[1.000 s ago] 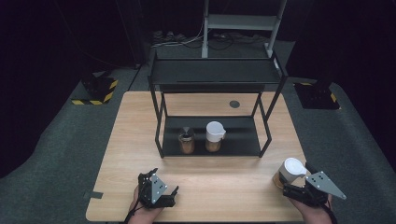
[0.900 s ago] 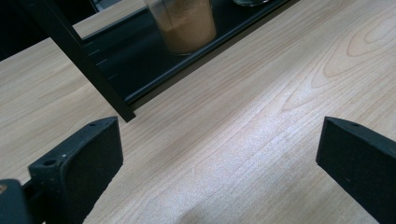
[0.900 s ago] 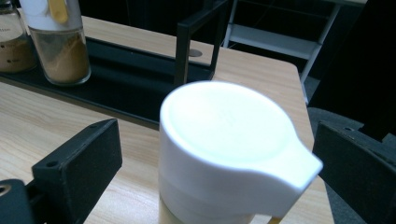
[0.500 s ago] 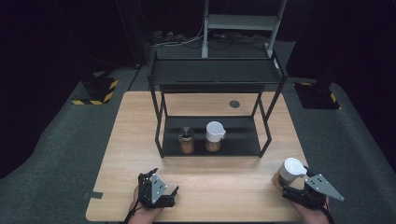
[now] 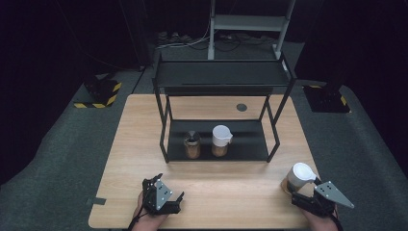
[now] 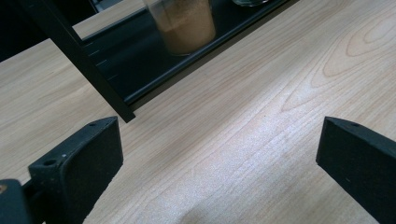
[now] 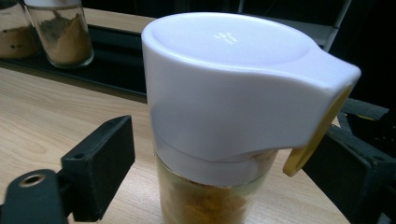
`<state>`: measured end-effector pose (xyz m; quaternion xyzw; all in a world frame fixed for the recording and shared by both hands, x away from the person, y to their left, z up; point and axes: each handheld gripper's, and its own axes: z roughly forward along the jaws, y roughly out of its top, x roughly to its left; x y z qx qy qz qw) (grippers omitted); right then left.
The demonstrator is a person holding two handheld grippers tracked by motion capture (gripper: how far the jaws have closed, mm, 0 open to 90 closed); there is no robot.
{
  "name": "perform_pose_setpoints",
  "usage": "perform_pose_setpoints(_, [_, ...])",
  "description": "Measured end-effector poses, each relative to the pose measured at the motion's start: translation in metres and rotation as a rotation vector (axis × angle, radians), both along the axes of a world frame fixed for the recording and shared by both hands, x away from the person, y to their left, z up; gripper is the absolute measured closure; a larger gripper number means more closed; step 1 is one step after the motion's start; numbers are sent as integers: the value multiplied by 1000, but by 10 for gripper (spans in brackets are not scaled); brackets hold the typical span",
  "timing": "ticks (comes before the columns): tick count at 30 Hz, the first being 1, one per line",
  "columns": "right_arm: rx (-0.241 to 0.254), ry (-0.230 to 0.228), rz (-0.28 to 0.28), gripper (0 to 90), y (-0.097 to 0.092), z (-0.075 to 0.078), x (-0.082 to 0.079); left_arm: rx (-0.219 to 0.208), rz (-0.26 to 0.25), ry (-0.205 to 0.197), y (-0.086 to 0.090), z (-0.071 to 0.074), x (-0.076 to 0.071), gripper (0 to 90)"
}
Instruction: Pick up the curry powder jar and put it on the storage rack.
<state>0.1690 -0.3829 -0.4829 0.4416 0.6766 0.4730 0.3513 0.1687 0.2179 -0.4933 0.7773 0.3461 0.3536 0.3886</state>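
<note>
A glass spice jar point(image 5: 299, 177) with a white spouted lid and tan powder stands on the table's front right corner. My right gripper point(image 5: 293, 191) reaches around it from the near side. In the right gripper view the jar point(image 7: 219, 121) stands between the jaws. They have just been closing, and a gap still shows between the left fingertip point(image 7: 100, 158) and the glass. My left gripper point(image 5: 169, 188) rests open near the front edge, with bare wood between its jaws in the left gripper view point(image 6: 219, 135).
A black two-tier rack point(image 5: 221, 72) stands mid-table. On its lower shelf point(image 5: 250, 144) are a dark-lidded jar point(image 5: 192, 145) and a white-lidded jar point(image 5: 221, 140), both holding brown powder. A dark round spot point(image 5: 241, 107) marks the table behind the rack.
My right gripper has sunk slightly beside the white-lidded jar, which has stayed in place. My left gripper has not moved.
</note>
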Motion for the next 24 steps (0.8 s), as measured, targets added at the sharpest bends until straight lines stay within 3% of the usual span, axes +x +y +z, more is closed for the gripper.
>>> perform_pose_setpoints(15, [64,-11,17,274,-8,-10,2,1,0,-1,0,0,0,6])
perform_pose_setpoints(24, [76,-13,25,289,-11,-13,4,1,1,-2,0,0,0,7])
